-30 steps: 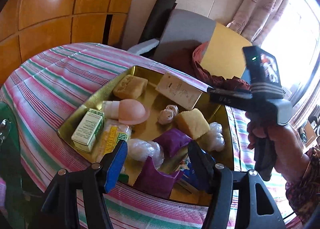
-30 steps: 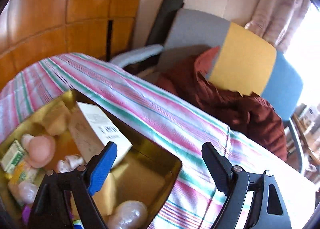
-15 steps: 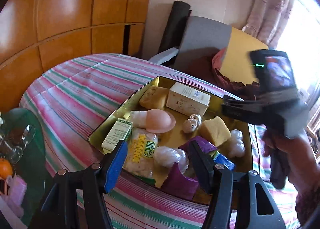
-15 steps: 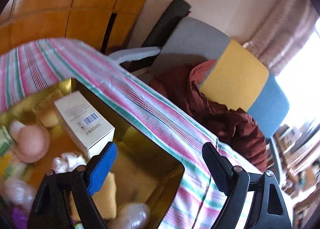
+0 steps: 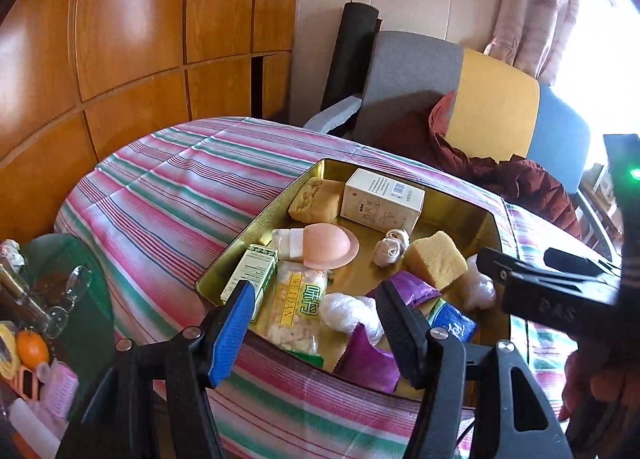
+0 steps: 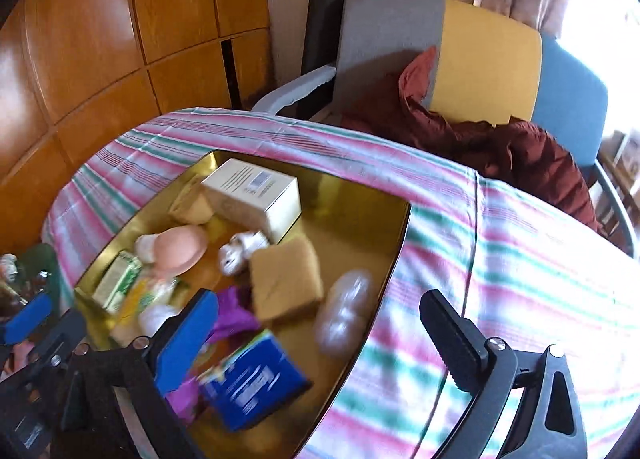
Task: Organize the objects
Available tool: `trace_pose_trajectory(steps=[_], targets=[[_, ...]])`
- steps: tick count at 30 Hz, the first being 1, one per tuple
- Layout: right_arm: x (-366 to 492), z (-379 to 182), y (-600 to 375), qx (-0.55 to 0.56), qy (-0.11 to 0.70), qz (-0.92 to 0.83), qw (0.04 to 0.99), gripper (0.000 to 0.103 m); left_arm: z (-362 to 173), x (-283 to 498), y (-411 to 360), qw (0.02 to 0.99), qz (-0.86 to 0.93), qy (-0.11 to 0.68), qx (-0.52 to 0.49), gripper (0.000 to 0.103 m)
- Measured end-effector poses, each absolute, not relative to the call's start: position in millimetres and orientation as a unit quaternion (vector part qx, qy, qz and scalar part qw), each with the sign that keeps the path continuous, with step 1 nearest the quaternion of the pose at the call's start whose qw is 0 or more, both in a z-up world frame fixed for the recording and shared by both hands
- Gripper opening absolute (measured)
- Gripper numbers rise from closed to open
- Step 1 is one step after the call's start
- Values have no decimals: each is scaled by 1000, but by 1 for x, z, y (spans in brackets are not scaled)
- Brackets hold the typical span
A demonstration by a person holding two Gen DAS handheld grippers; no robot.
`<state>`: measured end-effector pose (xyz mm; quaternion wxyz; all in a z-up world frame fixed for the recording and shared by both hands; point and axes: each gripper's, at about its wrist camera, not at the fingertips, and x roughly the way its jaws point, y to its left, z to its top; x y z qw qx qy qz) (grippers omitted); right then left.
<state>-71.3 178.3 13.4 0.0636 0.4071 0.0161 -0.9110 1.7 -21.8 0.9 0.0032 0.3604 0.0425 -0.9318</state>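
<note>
A gold tin tray (image 5: 488, 219) (image 6: 348, 187) sits on the striped tablecloth, filled with several items: a white box (image 5: 382, 199) (image 6: 252, 191), a pink egg-shaped thing (image 5: 326, 245), a yellow sponge (image 5: 434, 259) (image 6: 286, 279), a green carton (image 5: 250, 271), a snack bag (image 5: 298, 307), purple wrappers (image 5: 368, 359) and a blue packet (image 6: 252, 379). My left gripper (image 5: 316, 323) hovers open over the tray's near edge, nothing between its fingers. My right gripper (image 6: 316, 335) is opening wide above the tray's near right side, empty; its body (image 5: 560, 291) shows in the left wrist view.
A grey, yellow and blue armchair (image 5: 480, 99) with a dark red jacket (image 6: 520, 155) stands behind the table. Wooden panels (image 5: 140, 39) line the wall at left. A low glass side table (image 5: 48, 299) with clutter and an orange sits at lower left.
The white box now lies flat in the tray, free of the right gripper. The right gripper has opened wider and pulled back toward the tray's near side. The left gripper tilted up slightly.
</note>
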Motion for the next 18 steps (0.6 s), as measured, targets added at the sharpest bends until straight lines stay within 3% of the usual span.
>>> trace_pose_trajectory(steps=[18], targets=[[-26,31,178,401,-12,-915,45,103,16,20,-12,17,-931,-12,365,64]])
